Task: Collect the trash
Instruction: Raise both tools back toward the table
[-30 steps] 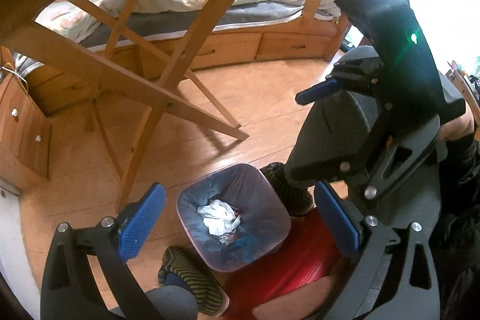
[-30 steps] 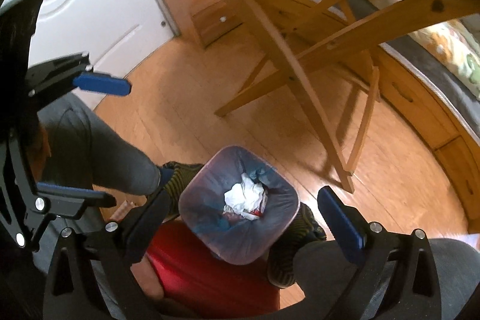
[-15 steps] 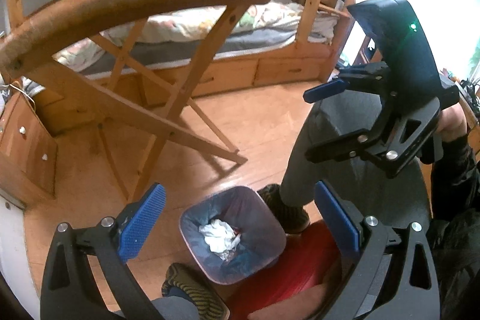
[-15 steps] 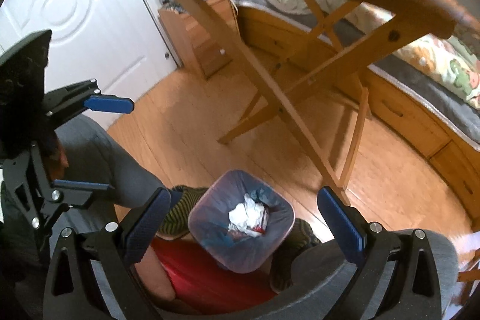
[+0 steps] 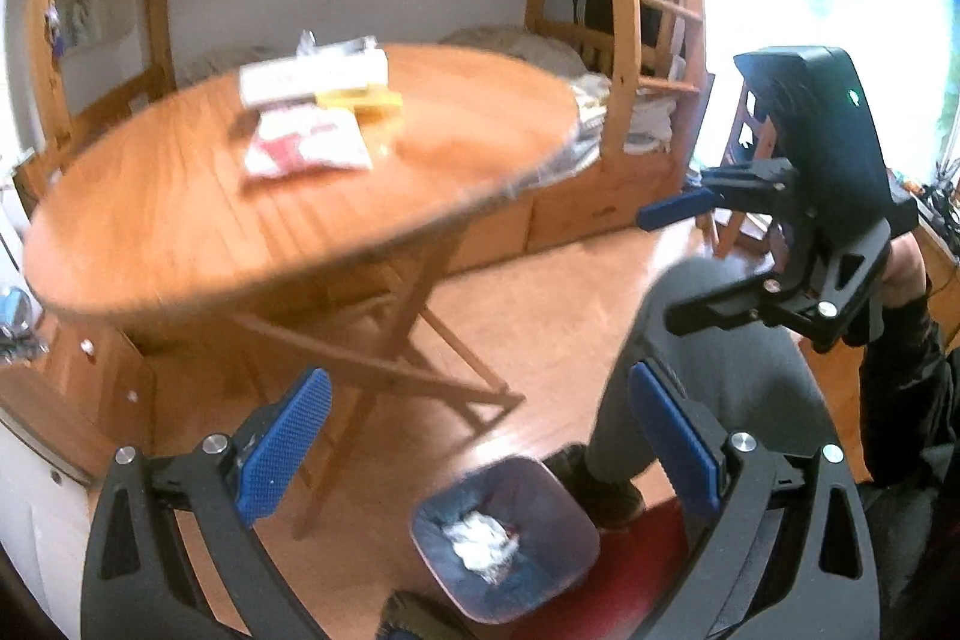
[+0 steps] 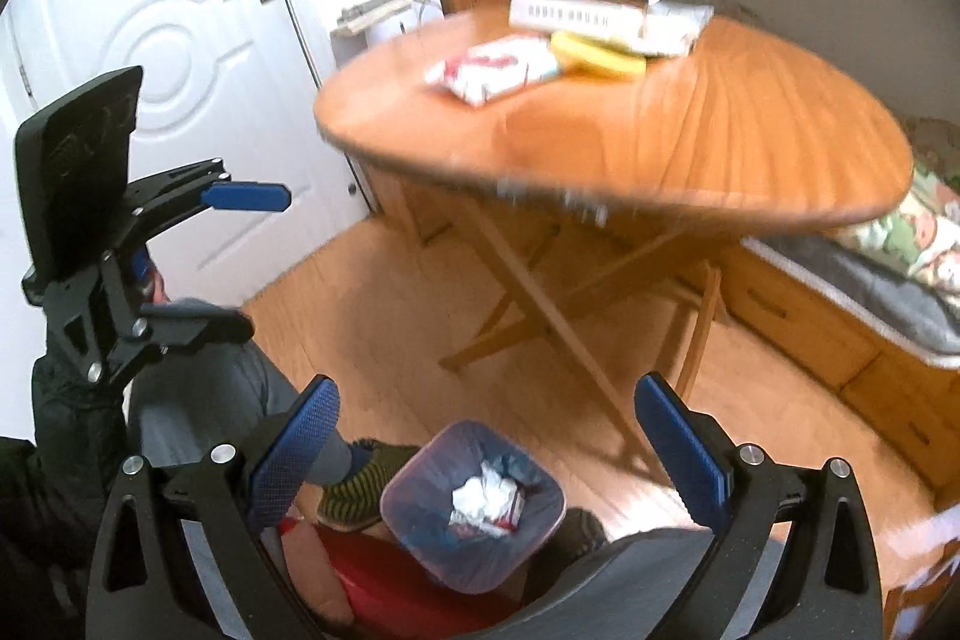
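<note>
Both grippers — left gripper (image 5: pixel 477 451) and right gripper (image 6: pixel 489 451) — gape empty above the bin (image 6: pixel 474 505); the red-and-white wrapper (image 6: pixel 495 70) lies up on the table (image 6: pixel 750 130), nearer the left.

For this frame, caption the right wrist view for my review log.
Open right gripper above a lined trash bin holding crumpled paper; packets remain on the round table.

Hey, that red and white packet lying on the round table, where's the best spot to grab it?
Take the red and white packet by its near edge, coming in low from the table's front rim. It lies flat, so a thin edge probably suits an open claw better than a top grab.
</note>
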